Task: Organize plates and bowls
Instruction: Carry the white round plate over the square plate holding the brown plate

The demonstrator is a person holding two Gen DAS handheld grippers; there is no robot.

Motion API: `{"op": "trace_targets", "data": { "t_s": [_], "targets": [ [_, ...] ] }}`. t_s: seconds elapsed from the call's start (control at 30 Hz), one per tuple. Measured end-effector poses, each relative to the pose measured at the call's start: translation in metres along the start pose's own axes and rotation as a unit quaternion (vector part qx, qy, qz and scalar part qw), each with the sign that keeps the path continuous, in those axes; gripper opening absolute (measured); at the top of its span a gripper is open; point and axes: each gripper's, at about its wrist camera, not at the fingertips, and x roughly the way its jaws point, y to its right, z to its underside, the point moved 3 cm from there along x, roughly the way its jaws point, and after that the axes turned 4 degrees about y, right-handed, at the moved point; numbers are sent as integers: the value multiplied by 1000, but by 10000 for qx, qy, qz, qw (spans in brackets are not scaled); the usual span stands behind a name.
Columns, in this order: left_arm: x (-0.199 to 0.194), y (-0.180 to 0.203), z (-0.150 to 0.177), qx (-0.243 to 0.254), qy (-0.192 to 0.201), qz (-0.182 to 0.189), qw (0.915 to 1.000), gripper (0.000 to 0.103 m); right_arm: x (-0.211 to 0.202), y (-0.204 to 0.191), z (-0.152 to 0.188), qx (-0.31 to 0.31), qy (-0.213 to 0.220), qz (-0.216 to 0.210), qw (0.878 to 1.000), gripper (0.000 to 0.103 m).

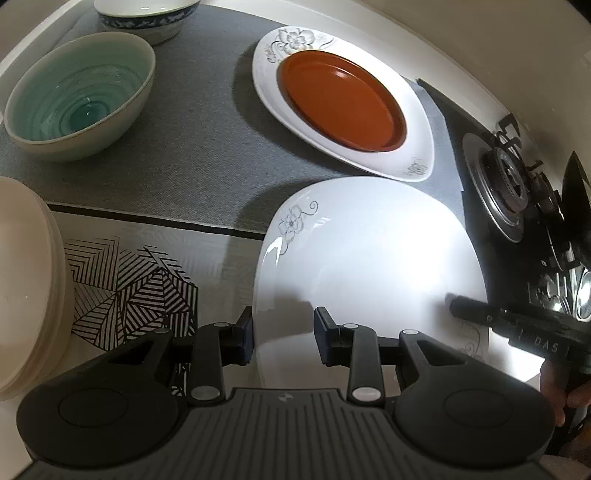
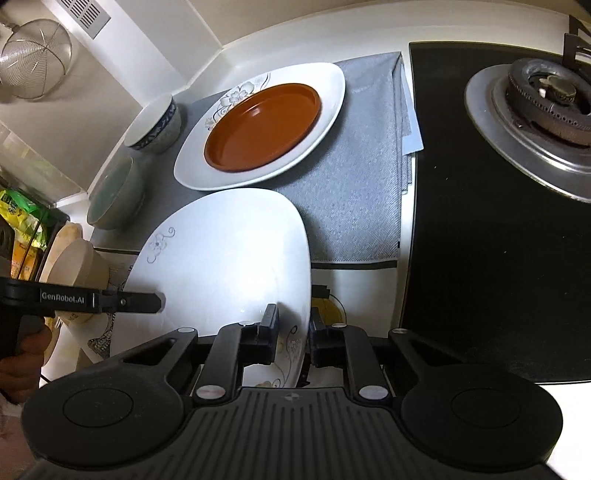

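At the left edge of the counter sits a stack of cream plates point(image 1: 26, 288), with a teal-glazed ceramic bowl point(image 1: 79, 96) and a white bowl with a blue patterned band point(image 1: 147, 18) on the grey cloth mat point(image 1: 192, 147) toward the back-left corner. Further right, a round brown plate point(image 1: 341, 101) is already nested on a white floral oval plate point(image 1: 413, 155), so 1 stack looks done; the 2 bowls and the cream stack are apparently still unsorted.

The large white floral plate point(image 2: 225, 251) lies at the counter's front edge, beside the black gas hob point(image 2: 498, 221). The left gripper point(image 1: 283, 341) straddles its left rim, jaws narrowed, though whether the pads actually press cannot be told. The right gripper point(image 2: 293, 334) is narrowed onto the plate's right rim and appears to pinch it.

Only the right wrist view shows the wire strainer point(image 2: 35, 59) and the yellow packets point(image 2: 22, 221); only the left wrist view shows the teal bowl's interior.
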Motion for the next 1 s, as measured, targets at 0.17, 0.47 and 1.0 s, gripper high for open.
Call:
{"op": "trace_targets", "data": {
  "t_s": [0.17, 0.47, 1.0],
  "targets": [
    [-11, 2, -2, 38, 87, 39, 9999, 36, -9, -1, -8, 12, 38, -87, 10000, 17],
    [-44, -2, -14, 42, 349, 43, 9994, 36, -16, -12, -23, 68, 112, -256, 9996, 17],
    [-26, 10, -82, 148, 739, -178, 9970, 36, 10, -1, -95, 1, 378, -240, 9990, 17]
  ]
}}
